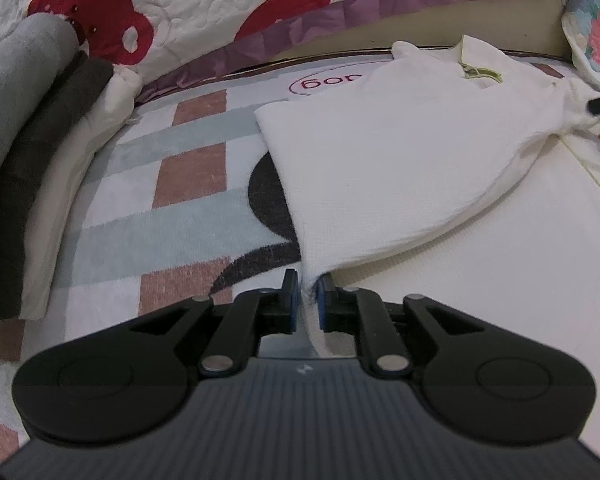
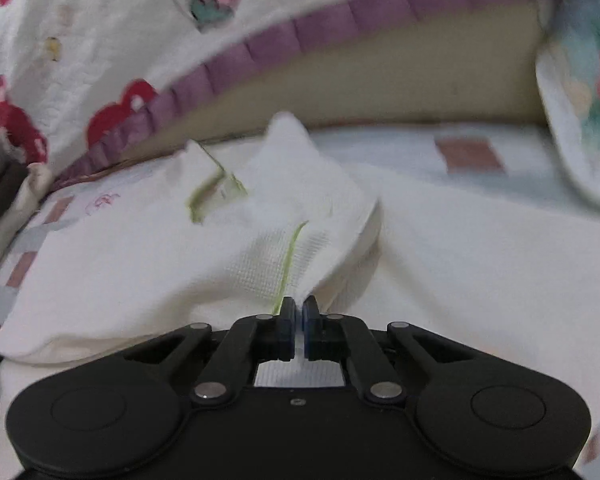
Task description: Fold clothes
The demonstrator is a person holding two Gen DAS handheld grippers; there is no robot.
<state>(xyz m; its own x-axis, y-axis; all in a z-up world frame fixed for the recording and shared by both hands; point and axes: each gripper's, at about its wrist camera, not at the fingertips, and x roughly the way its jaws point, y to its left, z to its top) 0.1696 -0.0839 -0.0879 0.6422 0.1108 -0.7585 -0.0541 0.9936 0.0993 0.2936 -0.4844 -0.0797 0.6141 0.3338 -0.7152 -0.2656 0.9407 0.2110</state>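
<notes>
White shirt (image 1: 400, 152) lies ahead of me on the patterned bed cover (image 1: 172, 200), half folded. My left gripper (image 1: 308, 284) pinches its near corner; my right gripper (image 2: 299, 306) is clamped on the edge by the green seam. Mid-fold, I reckon. Next, both corners should travel together, cloth taut. Folded pile (image 1: 28, 152) sits left.

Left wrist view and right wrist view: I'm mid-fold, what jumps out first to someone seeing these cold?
The white shirt with green-trimmed collar dominates, spread over a checked mat, with the left gripper shut on its near corner and the right gripper shut on a green-edged fold. Behind it hangs a white quilt with red bears; folded grey, dark and white clothes are stacked at the left.
</notes>
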